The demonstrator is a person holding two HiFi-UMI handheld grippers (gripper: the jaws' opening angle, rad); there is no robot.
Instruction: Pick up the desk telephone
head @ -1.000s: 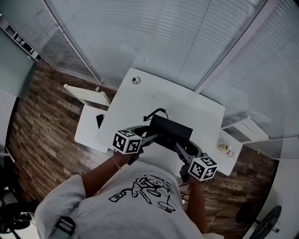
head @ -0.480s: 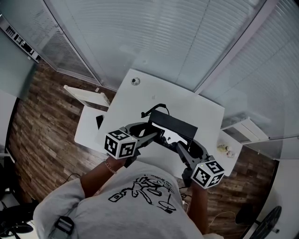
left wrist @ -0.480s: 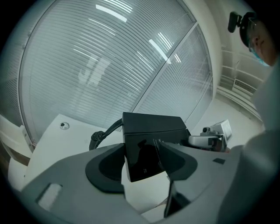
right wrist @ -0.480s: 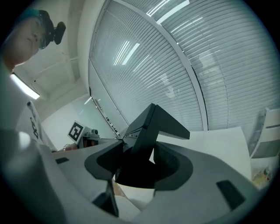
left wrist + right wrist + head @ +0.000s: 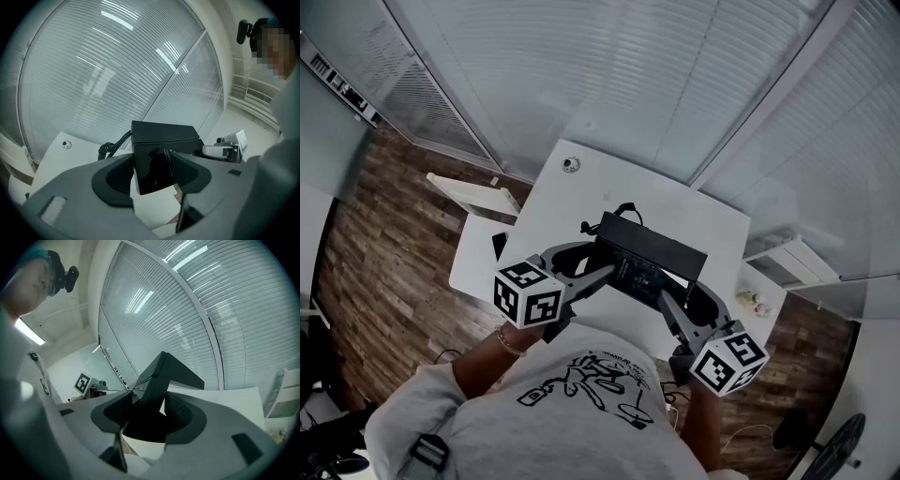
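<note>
The black desk telephone (image 5: 652,258) hangs above the white desk (image 5: 609,187), held at both ends. My left gripper (image 5: 600,264) is shut on its left end, and the dark body (image 5: 159,154) fills the gap between the jaws (image 5: 152,171). My right gripper (image 5: 677,292) is shut on the right end. In the right gripper view the phone (image 5: 161,380) stands tilted between the pads of that gripper (image 5: 150,413). Its coiled cord (image 5: 622,212) trails from the far side down to the desk.
A small round fitting (image 5: 571,164) sits near the desk's far left corner. A low white side table (image 5: 478,246) with a black item (image 5: 500,244) stands to the left, and a white shelf unit (image 5: 792,261) to the right. Blind-covered glass walls stand behind the desk.
Both grippers have risen together with the telephone between them. The phone now looks larger and sits higher above the desk, with its cord stretched further.
</note>
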